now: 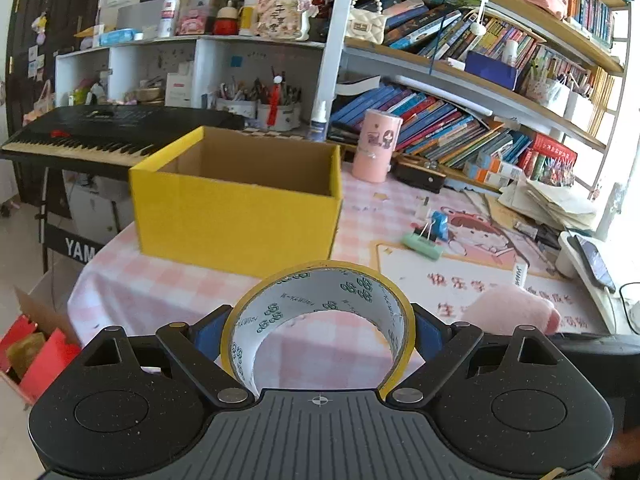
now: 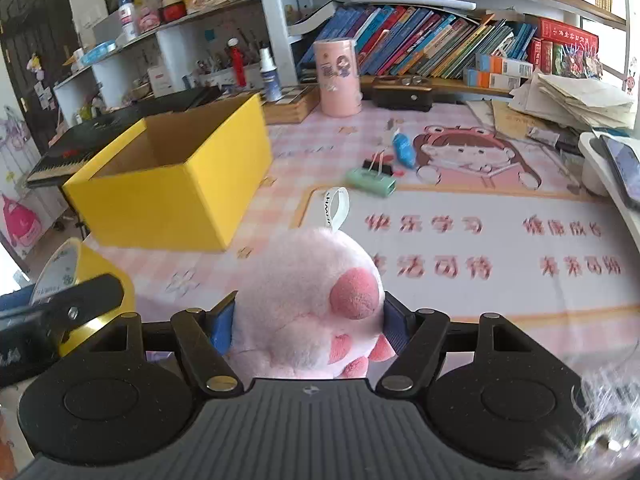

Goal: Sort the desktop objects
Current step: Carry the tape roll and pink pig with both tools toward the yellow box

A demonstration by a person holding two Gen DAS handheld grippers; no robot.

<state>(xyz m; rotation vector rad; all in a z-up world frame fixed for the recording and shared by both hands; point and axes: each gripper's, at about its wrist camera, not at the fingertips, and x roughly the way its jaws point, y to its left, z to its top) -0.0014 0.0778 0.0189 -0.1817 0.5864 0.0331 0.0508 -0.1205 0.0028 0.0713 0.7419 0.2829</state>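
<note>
Pink checked tablecloth (image 2: 280, 204) covered the desk, bookshelves (image 1: 460, 80) crowded behind it. Yellow cardboard box (image 1: 236, 204) stood open at the left end, its inside hidden from view. Left gripper (image 1: 320, 332) clamped a yellow tape roll (image 1: 320, 320) between its blue pads, short of the box. Right gripper (image 2: 308, 324) squeezed a pink plush paw (image 2: 312, 304) above the printed mat (image 2: 480, 248). Mint binder clip (image 2: 370, 182) and blue item (image 2: 403, 148) lay further back on the cloth.
</note>
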